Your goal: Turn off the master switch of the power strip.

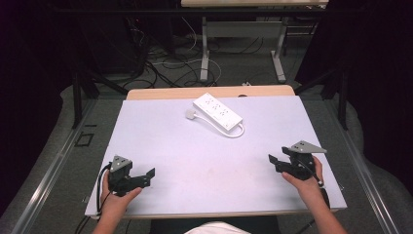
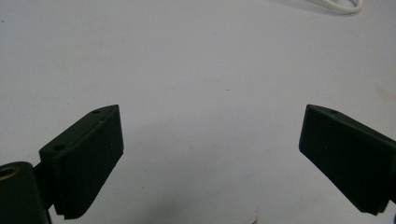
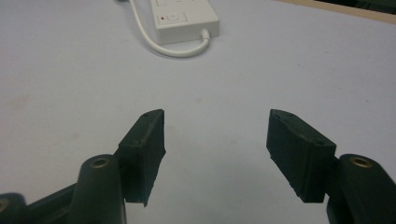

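White power strip [image 1: 217,111] far-centre | both hand-held grippers agape, empty

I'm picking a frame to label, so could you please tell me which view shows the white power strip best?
The high view: the whole power strip lies there at the table's far middle, with its sockets, cord and plug. The right gripper view catches just its near end with the switch and looping cord. The left gripper view shows merely a bit of white cord.

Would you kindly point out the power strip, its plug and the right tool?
power strip [image 1: 217,111], high view, middle of its top face.
plug [image 1: 189,114], high view, its round body.
right tool [image 1: 276,161], high view, between its tips.
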